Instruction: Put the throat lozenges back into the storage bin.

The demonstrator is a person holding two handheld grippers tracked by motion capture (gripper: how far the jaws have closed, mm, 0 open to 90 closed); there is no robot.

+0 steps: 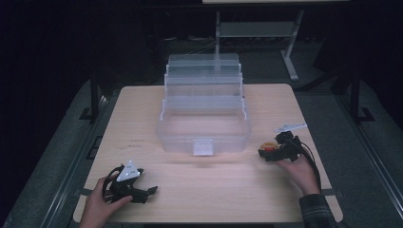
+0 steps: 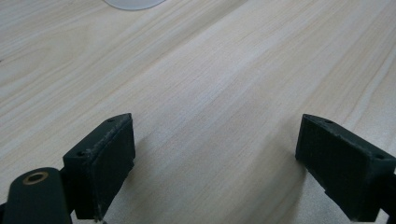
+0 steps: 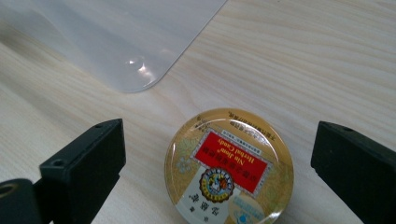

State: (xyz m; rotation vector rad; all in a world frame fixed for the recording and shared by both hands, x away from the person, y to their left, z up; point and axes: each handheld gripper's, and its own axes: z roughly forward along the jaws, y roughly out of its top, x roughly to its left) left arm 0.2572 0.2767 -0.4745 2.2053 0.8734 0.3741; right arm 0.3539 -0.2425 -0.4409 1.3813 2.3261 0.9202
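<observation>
Right gripper view: round candy tin (image 3: 229, 165) lies flat on the table (image 3: 303, 60) between the right gripper (image 3: 217, 163) jaws, which stand apart, not touching it. Clear tiered box (image 1: 203, 114) stands open nearby. Left gripper (image 2: 215, 163) spread, empty. Judged: grasp not yet made; lift and placing remain.

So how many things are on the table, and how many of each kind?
Clear plastic box: 1
Round gold candy tin: 1
Grippers: 2, the left gripper and the right gripper
Total: 4
</observation>
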